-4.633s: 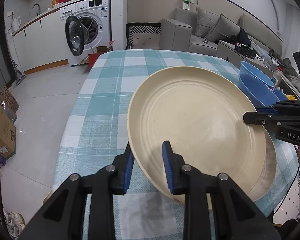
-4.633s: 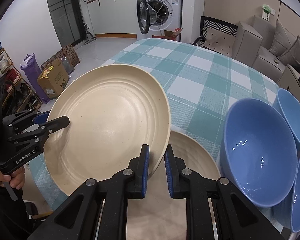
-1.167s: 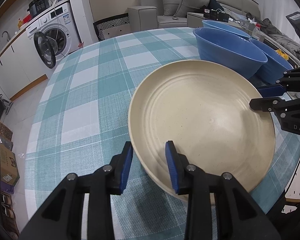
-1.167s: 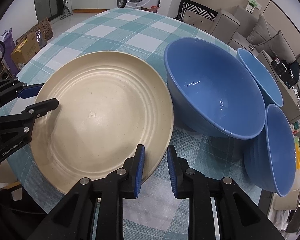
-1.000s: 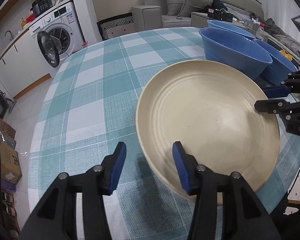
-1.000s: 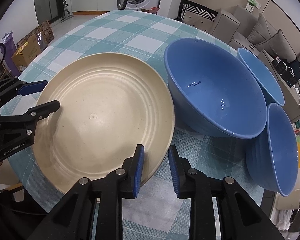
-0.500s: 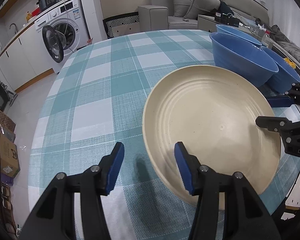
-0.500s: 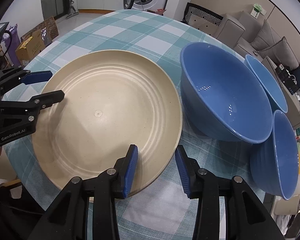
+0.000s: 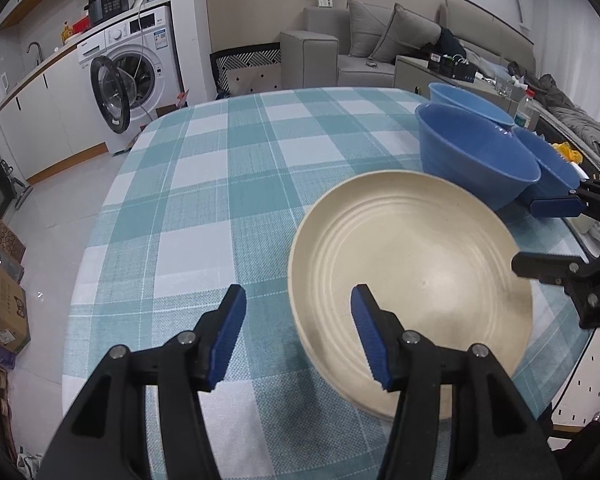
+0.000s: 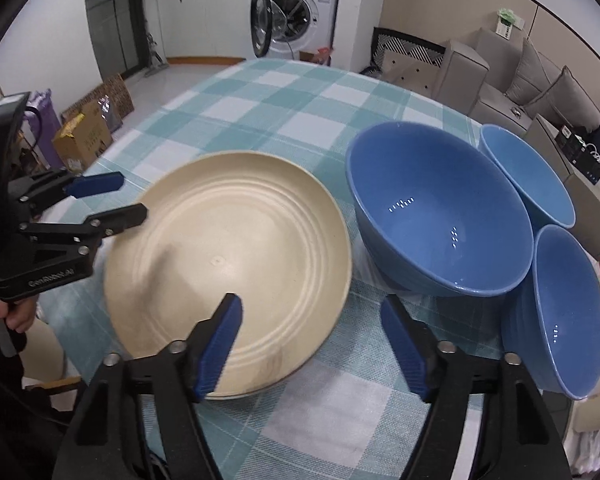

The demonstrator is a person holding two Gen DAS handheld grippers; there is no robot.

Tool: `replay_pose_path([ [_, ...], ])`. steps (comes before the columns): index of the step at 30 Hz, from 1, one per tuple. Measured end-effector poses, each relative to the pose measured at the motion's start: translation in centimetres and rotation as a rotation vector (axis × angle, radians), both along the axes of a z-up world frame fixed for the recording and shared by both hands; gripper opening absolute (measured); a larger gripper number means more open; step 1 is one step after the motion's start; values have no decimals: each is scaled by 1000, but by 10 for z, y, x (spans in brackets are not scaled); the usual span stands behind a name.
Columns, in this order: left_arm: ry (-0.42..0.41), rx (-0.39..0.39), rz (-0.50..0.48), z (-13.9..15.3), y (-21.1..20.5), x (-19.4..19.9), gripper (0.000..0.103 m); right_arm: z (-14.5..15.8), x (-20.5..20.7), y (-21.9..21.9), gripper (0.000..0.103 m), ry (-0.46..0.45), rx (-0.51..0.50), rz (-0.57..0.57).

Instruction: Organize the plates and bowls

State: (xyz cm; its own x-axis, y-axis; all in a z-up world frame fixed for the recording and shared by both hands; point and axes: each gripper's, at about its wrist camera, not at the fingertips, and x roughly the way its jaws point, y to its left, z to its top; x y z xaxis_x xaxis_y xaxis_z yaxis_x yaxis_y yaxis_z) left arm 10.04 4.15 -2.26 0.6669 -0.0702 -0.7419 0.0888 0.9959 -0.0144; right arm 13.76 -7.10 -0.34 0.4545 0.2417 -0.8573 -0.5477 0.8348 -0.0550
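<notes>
A cream ribbed plate lies on the teal checked tablecloth, stacked on another cream plate whose rim barely shows beneath. My left gripper is open, its fingers either side of the plate's near left rim, not touching. My right gripper is open at the plate's opposite rim. A large blue bowl sits just beside the plate, with two smaller blue bowls next to it.
The tablecloth stretches away toward a washing machine and a grey sofa. The table edge runs close behind both grippers. Cardboard boxes stand on the floor.
Both grippers let go of the cream plate after setting it down on the plate below. Both have opened wide and drawn back from its rim.
</notes>
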Motion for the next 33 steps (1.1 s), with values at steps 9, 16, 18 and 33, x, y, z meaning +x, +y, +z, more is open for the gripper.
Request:
replay_pose_path([
  [9, -48, -61, -30, 21, -7, -8, 103, 25, -13, -9, 102, -74, 89, 3],
  [16, -84, -63, -42, 44, -16, -3, 103, 48, -16, -30, 102, -99, 170, -20],
  [18, -100, -65, -44, 53, -19, -2, 103, 57, -18, -36, 102, -118, 181, -31],
  [33, -200, -66, -82, 113, -46, 15, 103, 134, -20, -88, 102, -268, 217, -121],
])
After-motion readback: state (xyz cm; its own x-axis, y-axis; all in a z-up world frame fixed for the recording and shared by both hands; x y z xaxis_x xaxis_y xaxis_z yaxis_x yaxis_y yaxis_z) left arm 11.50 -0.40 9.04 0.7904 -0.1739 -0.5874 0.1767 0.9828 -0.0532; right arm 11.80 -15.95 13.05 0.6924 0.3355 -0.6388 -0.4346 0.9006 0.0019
